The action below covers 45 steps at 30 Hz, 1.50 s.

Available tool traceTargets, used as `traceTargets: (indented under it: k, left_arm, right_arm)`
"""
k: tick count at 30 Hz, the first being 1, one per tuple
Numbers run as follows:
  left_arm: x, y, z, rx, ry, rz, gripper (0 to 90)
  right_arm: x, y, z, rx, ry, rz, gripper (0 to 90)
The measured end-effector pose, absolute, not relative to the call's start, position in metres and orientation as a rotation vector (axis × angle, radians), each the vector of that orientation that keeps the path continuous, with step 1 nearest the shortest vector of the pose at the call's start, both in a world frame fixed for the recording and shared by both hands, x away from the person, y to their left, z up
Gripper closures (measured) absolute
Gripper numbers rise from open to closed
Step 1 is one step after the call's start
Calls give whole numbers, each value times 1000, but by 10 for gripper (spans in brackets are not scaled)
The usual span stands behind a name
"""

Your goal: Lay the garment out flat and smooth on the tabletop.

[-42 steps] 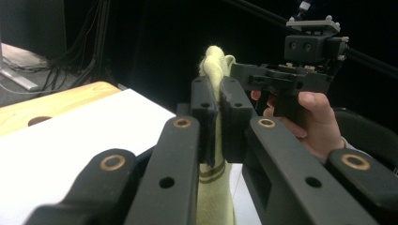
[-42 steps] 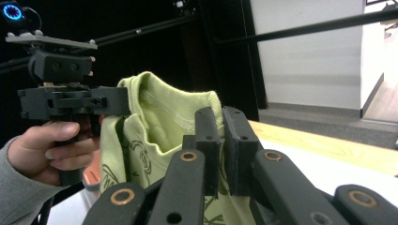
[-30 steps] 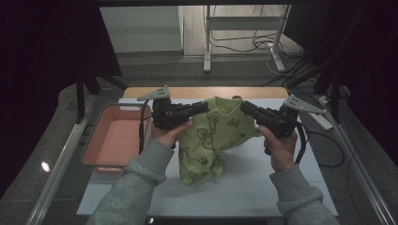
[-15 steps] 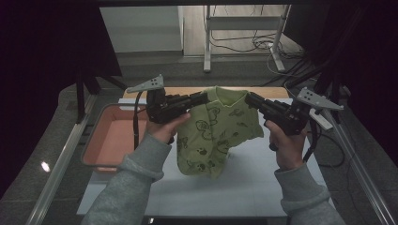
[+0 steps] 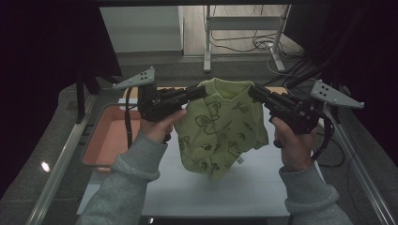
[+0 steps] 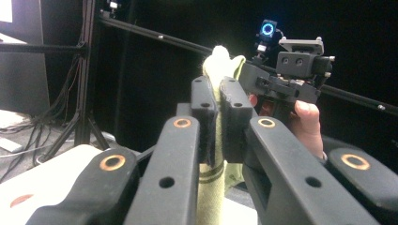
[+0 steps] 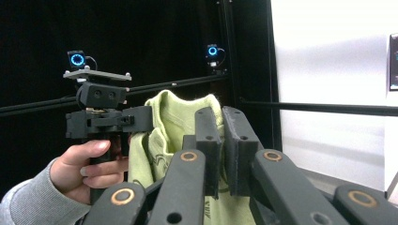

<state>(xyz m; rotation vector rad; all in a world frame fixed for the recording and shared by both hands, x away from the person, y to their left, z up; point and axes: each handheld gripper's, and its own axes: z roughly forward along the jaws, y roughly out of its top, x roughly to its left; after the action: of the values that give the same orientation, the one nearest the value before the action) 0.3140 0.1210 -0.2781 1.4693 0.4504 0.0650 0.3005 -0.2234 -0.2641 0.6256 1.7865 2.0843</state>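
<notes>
- We hold a green shirt (image 5: 218, 126) up betw. both grippers, spread out above the white tabletop (image 5: 225, 187); whether the hem touches it, can't tell.
- L gripper (image 5: 199, 92) clamped on the shirt's shoulder at its left; in the left gripper view cloth sits pinched betw. the jaws.
- R gripper (image 5: 255, 91) clamped on the other shoulder; cloth shows betw. its jaws in the right gripper view too.
- Orange tray (image 5: 110, 140) sits at the tabletop's left edge, beside our left hand (image 5: 157, 129).
</notes>
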Motion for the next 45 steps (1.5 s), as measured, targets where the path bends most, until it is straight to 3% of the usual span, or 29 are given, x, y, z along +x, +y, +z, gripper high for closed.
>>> traceTargets:
  k: [45]
  left_arm:
    - [297,131,-231,1423,391,130,860]
  right_arm:
    - [289,-216,-217,537,1731,2125,859]
